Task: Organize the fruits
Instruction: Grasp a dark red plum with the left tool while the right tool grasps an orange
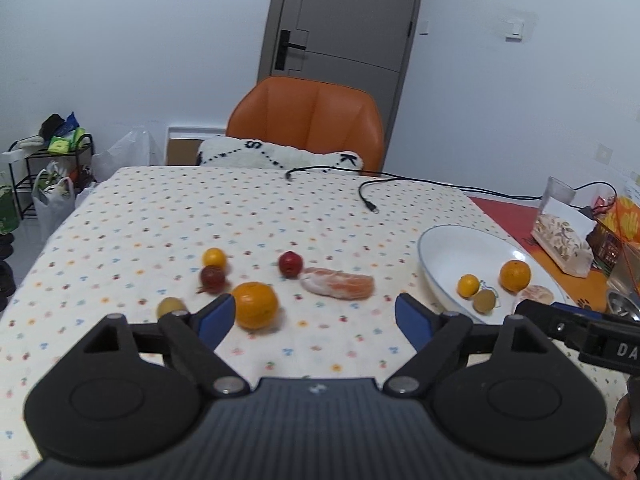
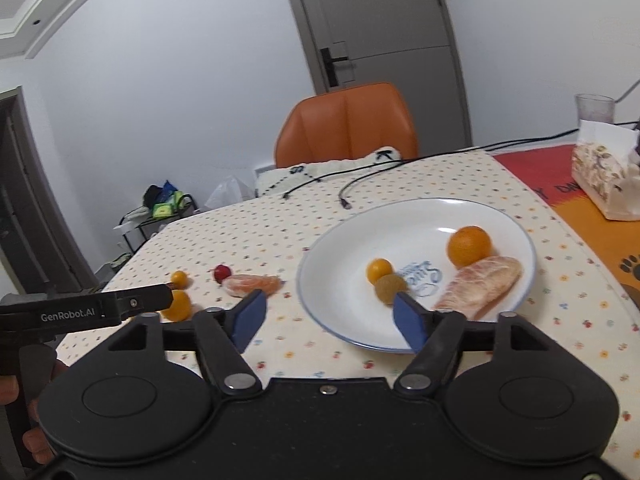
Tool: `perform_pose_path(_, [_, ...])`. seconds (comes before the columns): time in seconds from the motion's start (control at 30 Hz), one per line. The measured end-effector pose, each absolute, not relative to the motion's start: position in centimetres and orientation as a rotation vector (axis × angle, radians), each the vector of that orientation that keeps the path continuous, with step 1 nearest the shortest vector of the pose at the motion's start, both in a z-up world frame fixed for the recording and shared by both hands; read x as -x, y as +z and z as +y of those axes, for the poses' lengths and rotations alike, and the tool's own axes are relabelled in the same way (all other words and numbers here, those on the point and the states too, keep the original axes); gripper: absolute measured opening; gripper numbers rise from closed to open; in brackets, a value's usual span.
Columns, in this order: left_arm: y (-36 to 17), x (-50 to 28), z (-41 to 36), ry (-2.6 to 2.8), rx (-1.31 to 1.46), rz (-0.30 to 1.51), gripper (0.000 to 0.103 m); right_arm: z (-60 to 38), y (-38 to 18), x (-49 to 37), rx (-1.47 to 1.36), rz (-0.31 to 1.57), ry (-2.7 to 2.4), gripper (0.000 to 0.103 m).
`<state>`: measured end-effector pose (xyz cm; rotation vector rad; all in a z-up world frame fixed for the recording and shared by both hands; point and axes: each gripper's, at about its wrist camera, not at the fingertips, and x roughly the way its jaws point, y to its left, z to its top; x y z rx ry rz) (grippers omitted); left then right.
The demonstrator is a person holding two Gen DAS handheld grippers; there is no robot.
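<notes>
**Mia:** What do we see on the table?

**Ben:** We see a dotted tablecloth (image 1: 160, 208) with fruit on it. There is a white plate (image 2: 344, 240) on the right side.

**Mia:** What is in the plate?

**Ben:** We see a big orange (image 2: 469, 245) at the back, a small yellow fruit (image 2: 379, 270), and a brown-green fruit (image 2: 390, 289) touching it. A peeled pink fruit piece (image 2: 480, 286) lies just beside the big orange.

**Mia:** And what is not in the plate?

**Ben:** On the cloth we see another orange (image 1: 255, 305), a peeled piece (image 1: 338, 283), a red fruit (image 1: 291, 263), a dark red fruit (image 1: 212, 278), a little yellow fruit (image 1: 214, 257) and a green fruit (image 1: 170, 307).

**Mia:** What are our grippers doing?

**Ben:** Our left gripper (image 1: 314, 320) has its fingers wide apart. Nothing is between them. The orange on the cloth sits just beside its left finger (image 1: 216, 320).

**Mia:** And the other one?

**Ben:** Our right gripper (image 2: 328, 316) has its fingers apart too, and it holds nothing. Its right finger (image 2: 408, 320) is over the near edge of the plate, close to the brown-green fruit.

**Mia:** What is behind the table?

**Ben:** We see an orange chair (image 1: 308, 120), a grey door (image 1: 344, 16), and black cables (image 1: 372, 196) on the cloth.
</notes>
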<state>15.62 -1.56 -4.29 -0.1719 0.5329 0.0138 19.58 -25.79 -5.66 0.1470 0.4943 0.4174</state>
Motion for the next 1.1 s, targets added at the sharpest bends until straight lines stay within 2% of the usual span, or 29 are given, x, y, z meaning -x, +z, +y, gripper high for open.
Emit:
perform_pose_path(0.13, [-4.3, -15.1, -0.4, 0.041, 0.176, 0.534, 0.086, -24.6, -5.6, -19.7, -0.141, 0.489, 0.461, 0.095])
perform_pose_path(0.27, [-4.3, -14.6, 0.9, 0.072, 0.179, 0.530, 0.086, -23.4, -5.5, -19.9, -0.142, 0.485, 0.495, 0.103])
perform_pose_path(0.9, [-4.9, -14.4, 4.9, 0.146, 0.198, 0.528, 0.082, -18.5, -6.2, -21.2, -0.108, 0.532, 0.586, 0.103])
perform_pose_path(1.0, [-5.1, -14.7, 5.1, 0.143, 0.197, 0.531, 0.077, -18.1, -6.3, -21.4, -0.106, 0.540, 0.591, 0.103])
perform_pose_path(1.1, [-5.3, -15.1, 5.4, 0.133, 0.197, 0.539, 0.066, -17.5, -6.4, -21.7, -0.105, 0.548, 0.600, 0.101])
